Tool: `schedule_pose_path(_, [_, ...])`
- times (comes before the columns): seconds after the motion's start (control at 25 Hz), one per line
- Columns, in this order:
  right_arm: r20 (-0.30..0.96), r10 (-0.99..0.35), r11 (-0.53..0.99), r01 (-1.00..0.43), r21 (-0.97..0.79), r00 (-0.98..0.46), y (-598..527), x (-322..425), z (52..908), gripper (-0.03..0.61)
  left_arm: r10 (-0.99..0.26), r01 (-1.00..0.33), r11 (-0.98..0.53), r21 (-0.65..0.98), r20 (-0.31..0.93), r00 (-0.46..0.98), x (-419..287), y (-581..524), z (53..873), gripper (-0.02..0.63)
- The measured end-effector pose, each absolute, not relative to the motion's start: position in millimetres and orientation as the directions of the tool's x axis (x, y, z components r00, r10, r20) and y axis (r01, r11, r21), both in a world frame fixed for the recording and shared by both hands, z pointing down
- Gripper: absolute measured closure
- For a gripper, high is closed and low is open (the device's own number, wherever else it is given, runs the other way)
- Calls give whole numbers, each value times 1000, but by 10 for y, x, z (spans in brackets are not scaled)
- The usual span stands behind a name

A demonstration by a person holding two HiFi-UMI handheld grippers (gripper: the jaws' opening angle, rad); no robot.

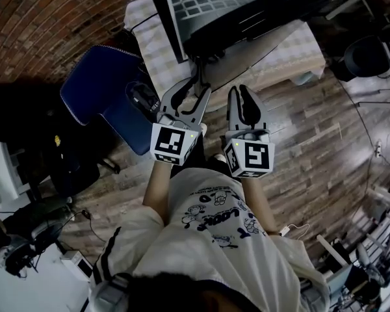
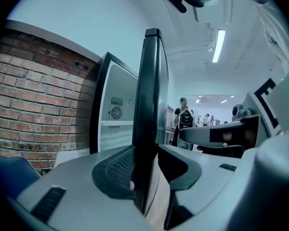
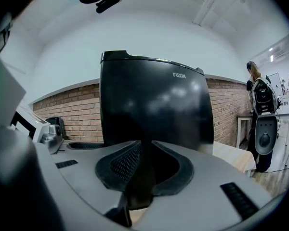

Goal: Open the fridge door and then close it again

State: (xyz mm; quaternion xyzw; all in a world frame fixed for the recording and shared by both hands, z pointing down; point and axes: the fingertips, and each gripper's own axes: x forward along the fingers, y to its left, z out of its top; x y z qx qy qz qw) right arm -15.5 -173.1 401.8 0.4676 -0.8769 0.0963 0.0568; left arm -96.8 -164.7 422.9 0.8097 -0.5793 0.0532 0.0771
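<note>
Left gripper, jaws apart, straddles fridge door; right gripper closed.

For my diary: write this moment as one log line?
fridge door: open | left tool: open, around door edge | right tool: shut, empty

The fridge door, a tall glossy black panel lettered FUXIN near its upper corner, is seen standing upright and swung open, away from the black-framed fridge cabinet, by which a pale panel with a small round vent is left exposed.
</note>
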Motion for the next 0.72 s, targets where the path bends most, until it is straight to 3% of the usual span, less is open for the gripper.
schedule_pose_path(0.72, [184,-764,608,-786,-114,-618,-1193,141,3925,511,-923,-939,-340,43,176,342,-378,-1263,4194,472])
